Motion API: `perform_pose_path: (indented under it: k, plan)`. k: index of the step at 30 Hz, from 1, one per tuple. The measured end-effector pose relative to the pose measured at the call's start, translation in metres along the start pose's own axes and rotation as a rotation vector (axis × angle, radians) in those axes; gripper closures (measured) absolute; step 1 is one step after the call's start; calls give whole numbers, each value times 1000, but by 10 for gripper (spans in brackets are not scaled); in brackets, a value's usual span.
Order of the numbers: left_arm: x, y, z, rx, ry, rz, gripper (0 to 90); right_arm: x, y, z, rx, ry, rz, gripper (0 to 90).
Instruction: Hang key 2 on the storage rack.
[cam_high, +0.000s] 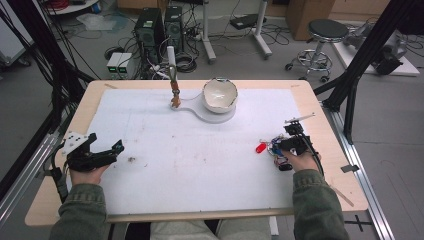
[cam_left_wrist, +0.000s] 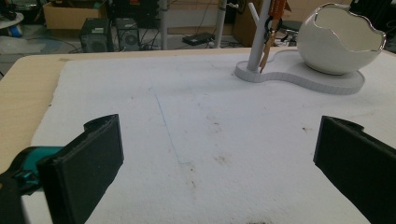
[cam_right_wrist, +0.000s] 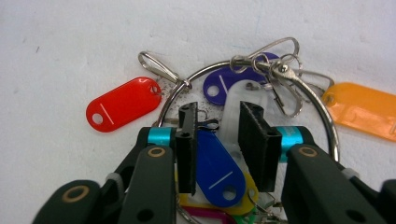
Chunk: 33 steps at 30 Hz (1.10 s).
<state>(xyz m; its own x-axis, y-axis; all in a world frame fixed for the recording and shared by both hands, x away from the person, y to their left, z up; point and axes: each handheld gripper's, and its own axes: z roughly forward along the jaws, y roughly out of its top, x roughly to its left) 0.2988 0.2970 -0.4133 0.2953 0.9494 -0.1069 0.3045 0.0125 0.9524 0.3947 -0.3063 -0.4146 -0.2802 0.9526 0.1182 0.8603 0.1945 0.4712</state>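
Near the table's right edge, on the white foam mat (cam_high: 200, 165): right gripper (cam_right_wrist: 219, 140), narrowed around but not visibly pinching a blue plastic key tag (cam_right_wrist: 215, 165) on the big steel ring of coloured tags (cam_right_wrist: 261, 70). Best closed squarely on the tag, clear of neighbouring tags, then lifted slowly. Left gripper (cam_left_wrist: 215, 158): spread wide, idle.

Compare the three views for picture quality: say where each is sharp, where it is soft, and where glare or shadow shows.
High view: even light, soft overall, the key tags small and smeared. Left gripper view: the white egg-shaped bowl is fairly sharp, with a bright sheen on its shell; the near jaws look soft. Right gripper view: sharpest, the red tag glossy with glare, the metal key ring glinting, shadow beneath the right hand-held gripper.
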Motion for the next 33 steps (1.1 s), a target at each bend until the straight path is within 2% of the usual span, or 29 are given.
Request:
perform_pose_path:
  k: [2, 3, 4, 7, 9, 11, 13, 14, 17, 19, 21, 26, 33]
  plan:
    - [0, 0, 0, -1, -1, 0, 19, 2, 1, 1, -1, -34, -3, 595]
    - [0, 0, 0, -2, -1, -1, 20, 2, 1, 1, 7, -36, -1, 536]
    - [0, 0, 0, -1, -2, -1, 20, 2, 1, 2, 15, -31, 2, 520]
    - [0, 0, 0, -1, -3, -2, 20, 8, 2, 3, 42, -48, -52, 497]
    - [0, 0, 0, -1, -3, -1, 20, 11, 1, 2, 57, -48, -90, 563]
    - [0, 0, 0, -1, -4, -1, 20, 14, -1, 2, 58, -95, -123, 663]
    - [0, 0, 0, -3, -4, -1, 20, 16, -3, 1, 54, -113, -149, 768]
    - [0, 0, 0, -3, -4, -2, 20, 17, -4, 0, 53, -118, -156, 771]
    - [0, 0, 0, -2, -5, -1, 20, 15, -7, -1, 34, -80, -139, 818]
    - [0, 0, 0, -2, -3, 0, 20, 11, -8, -3, 9, -39, -103, 876]
    - [0, 0, 0, -1, -4, 0, 20, 7, -9, -3, 15, 5, -78, 877]
    - [0, 0, 0, -2, -3, -2, 20, 1, -11, -5, 4, 45, -52, 877]
    - [0, 0, 0, -4, -2, -3, 20, -7, -11, -16, -57, 114, -5, 877]
